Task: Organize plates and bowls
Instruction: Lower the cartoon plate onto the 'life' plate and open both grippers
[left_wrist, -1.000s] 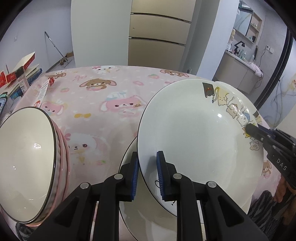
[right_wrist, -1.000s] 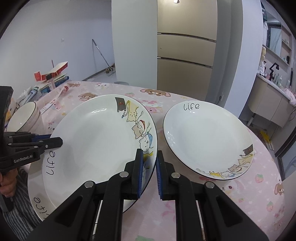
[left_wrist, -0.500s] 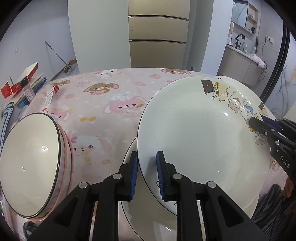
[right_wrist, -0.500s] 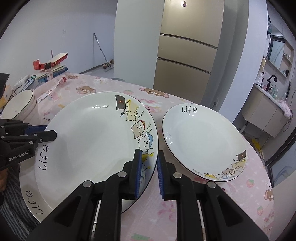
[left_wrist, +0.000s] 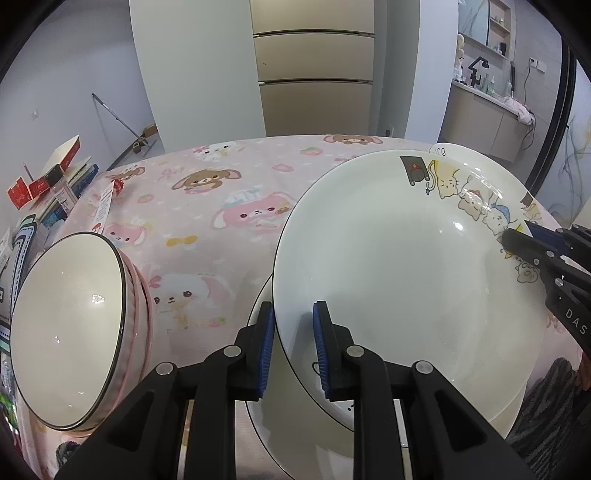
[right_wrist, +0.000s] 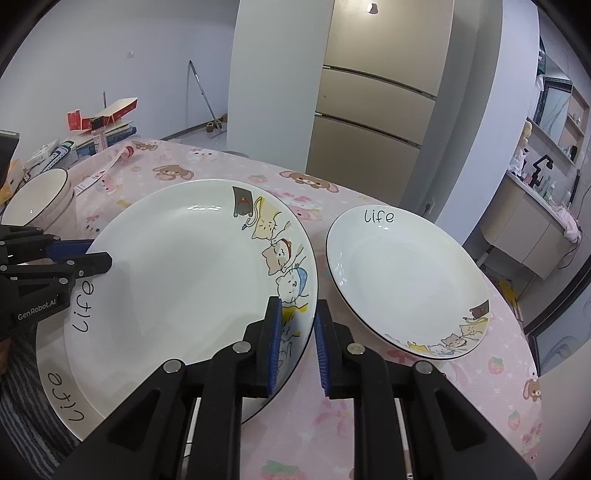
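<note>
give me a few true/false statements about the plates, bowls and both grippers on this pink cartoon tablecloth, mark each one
1. The white cat-print plate lies on top of another white plate lettered "life". True.
2. The right gripper has the cat-print plate's rim between its blue pads. True; its jaws have just been opening, a gap now showing on one side.
3. The second white cat-print plate is stacked on the same pile. False; it lies alone on the pink cartoon tablecloth, beside the pile.
4. The black-rimmed bowls are filled with food. False; the top bowl looks empty.
5. The left gripper reaches for the bowls. False; it straddles the plate's rim.
</note>
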